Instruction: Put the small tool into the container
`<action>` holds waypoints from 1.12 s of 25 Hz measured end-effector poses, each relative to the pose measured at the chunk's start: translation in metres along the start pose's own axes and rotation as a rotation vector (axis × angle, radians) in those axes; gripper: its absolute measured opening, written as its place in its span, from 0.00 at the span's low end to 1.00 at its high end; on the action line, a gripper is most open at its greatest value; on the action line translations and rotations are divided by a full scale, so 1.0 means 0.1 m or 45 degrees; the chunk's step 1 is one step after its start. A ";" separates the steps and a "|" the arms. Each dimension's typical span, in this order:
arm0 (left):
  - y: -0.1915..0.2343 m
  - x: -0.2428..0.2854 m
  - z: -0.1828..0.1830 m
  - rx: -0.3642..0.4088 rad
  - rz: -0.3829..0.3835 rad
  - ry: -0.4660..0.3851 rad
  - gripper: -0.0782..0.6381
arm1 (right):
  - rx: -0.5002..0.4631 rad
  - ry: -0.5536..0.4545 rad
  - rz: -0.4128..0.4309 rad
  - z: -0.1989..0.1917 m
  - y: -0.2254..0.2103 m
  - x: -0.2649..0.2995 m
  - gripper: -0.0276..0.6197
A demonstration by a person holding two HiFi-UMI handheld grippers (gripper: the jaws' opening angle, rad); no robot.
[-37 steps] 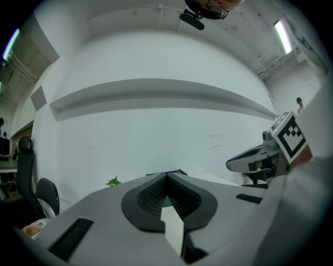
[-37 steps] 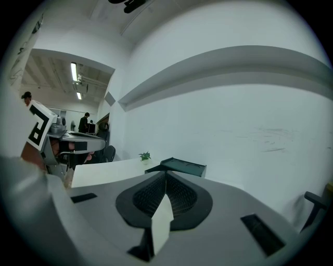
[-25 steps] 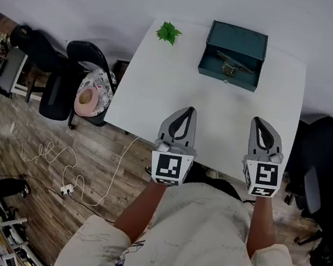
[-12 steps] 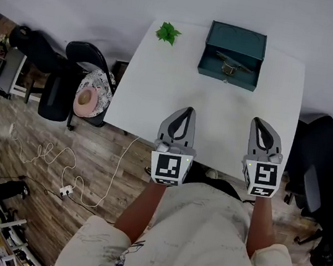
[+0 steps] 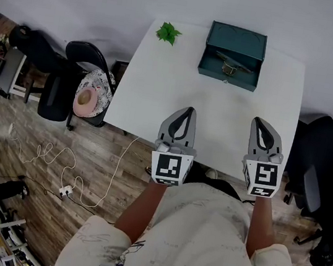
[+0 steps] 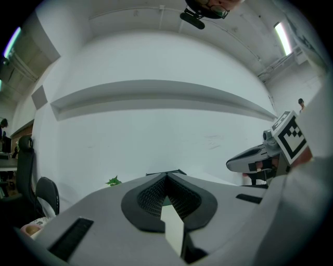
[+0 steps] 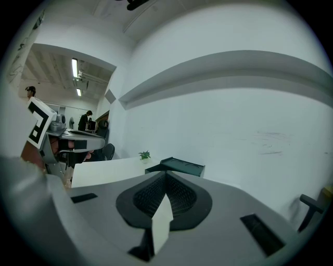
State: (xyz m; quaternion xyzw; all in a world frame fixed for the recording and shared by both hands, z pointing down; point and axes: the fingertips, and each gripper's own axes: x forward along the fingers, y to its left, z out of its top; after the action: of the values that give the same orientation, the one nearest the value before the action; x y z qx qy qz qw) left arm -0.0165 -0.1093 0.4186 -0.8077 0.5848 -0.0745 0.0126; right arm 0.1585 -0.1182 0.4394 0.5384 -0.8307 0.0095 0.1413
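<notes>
Although it plays no part in the job, a small green leafy sprig [image 5: 168, 32] stands far ahead and to the left of the grey two-jaw left gripper [image 5: 187, 110]. That gripper hovers over the near part of the white rectangular table [image 5: 160, 91], jaws clenched on nothing. Ahead, between both grippers, sits the dark teal rectangular box [image 5: 234, 40] with a small metallic tool [image 5: 229, 65] at its near side, inside or on top I cannot tell. The grey right gripper [image 5: 262, 122] hangs likewise clamped and empty, which looks like a rest pose.

Open tabletop [image 5: 220, 112] up to container [image 5: 238, 39]
</notes>
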 end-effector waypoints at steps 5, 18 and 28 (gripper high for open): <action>0.01 0.00 0.00 0.003 0.000 0.002 0.12 | 0.008 -0.001 -0.002 0.00 0.00 0.00 0.07; 0.02 -0.02 -0.02 -0.002 -0.006 0.005 0.12 | 0.011 0.002 -0.007 0.01 0.00 0.00 0.07; 0.02 -0.02 -0.04 0.002 -0.014 0.008 0.12 | 0.012 0.001 -0.010 0.00 0.02 -0.01 0.07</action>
State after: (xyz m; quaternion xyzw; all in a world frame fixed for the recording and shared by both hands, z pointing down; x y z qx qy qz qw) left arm -0.0201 -0.1076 0.4217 -0.8106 0.5803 -0.0776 0.0111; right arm 0.1565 -0.1167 0.4393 0.5424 -0.8284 0.0131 0.1391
